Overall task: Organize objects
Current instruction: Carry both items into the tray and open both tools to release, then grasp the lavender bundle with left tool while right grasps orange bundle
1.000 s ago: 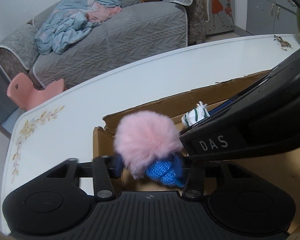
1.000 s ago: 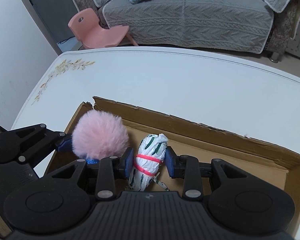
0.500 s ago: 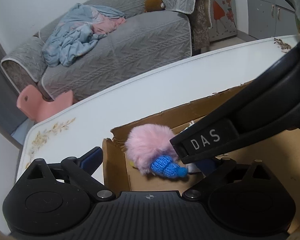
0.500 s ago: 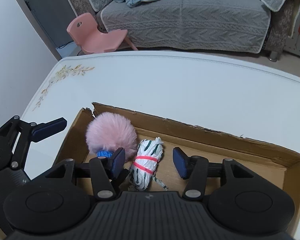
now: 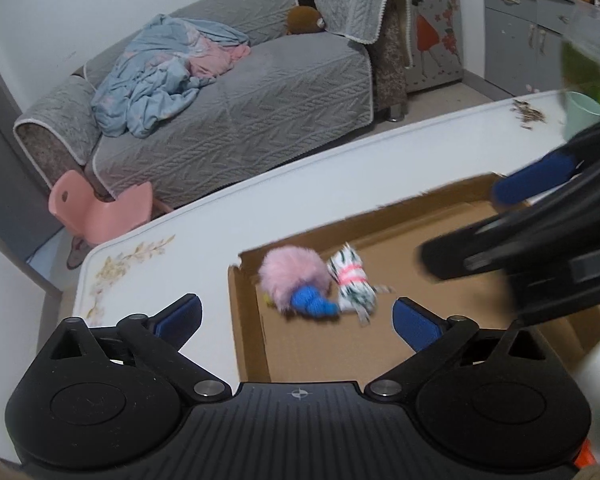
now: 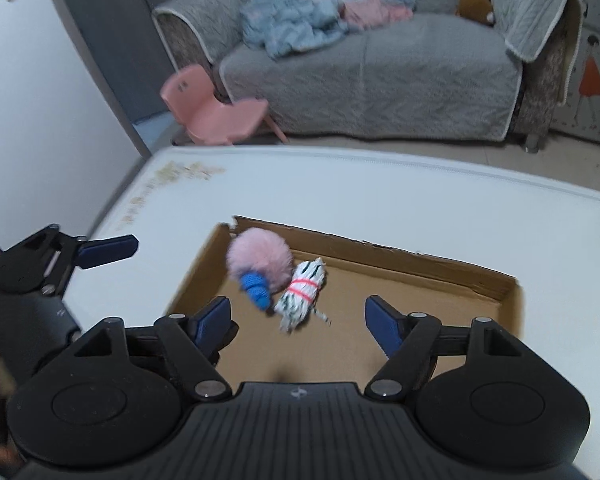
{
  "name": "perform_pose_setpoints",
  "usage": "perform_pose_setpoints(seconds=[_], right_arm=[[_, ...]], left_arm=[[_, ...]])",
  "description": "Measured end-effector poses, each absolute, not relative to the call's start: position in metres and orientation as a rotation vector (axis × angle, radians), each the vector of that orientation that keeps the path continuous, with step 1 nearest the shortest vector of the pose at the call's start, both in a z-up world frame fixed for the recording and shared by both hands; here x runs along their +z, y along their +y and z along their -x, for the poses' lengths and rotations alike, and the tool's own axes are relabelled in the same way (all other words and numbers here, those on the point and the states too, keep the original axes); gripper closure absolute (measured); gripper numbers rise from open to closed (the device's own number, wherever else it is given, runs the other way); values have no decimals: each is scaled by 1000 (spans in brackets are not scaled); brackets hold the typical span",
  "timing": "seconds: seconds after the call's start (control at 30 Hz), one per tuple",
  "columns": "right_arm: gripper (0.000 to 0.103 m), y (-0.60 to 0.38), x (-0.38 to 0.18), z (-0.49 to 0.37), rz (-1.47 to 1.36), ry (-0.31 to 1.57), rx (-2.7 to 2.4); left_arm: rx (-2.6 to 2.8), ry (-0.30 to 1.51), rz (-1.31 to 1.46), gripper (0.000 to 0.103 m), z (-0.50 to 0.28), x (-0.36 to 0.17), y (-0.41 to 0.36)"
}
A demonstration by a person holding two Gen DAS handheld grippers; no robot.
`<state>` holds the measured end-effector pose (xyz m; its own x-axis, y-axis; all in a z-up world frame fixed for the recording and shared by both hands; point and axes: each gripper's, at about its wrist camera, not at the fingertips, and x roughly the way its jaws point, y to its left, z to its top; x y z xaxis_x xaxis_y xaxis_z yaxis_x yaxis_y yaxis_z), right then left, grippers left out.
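Over the cardboard box [image 6: 452, 276], both grippers are opening empty, leaving pompom [image 6: 260, 256] and bundle [image 6: 302, 294] dropped; next, fetching more.

Left gripper [image 5: 296, 320] jaws just opened wide, right gripper [image 6: 300, 320] likewise

We count one cardboard box [image 6: 440, 272] ahead of our tongs, and two items inside it: one pink pompom with a blue knitted end [image 6: 260, 258] and one white roll bound with a pink band [image 6: 302, 294], just beyond our fingertips. One table [image 6: 380, 196] lies beneath.
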<state>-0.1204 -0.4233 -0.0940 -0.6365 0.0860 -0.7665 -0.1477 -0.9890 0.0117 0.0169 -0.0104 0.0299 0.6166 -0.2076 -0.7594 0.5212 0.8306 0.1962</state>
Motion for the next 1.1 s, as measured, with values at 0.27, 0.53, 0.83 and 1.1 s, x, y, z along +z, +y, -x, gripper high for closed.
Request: perform_pose_setpoints(seconds=[0.27,0.53,0.83,1.1], right_arm=[[0,-433,-79,5,1084,21,2826],[14,-419,-162,11,1349,48,2657],[35,-414,-192,26,1472,-33,2539],[43,-416,-211,24,1557,-32,2501]], left_arm=[[-491,1059,-187,1,35,45,48],[-471,1358,144,1,31,-31,66],[-419,1413,226,1,17,-62,59],[-379,1424,231,1,13,-74,59]])
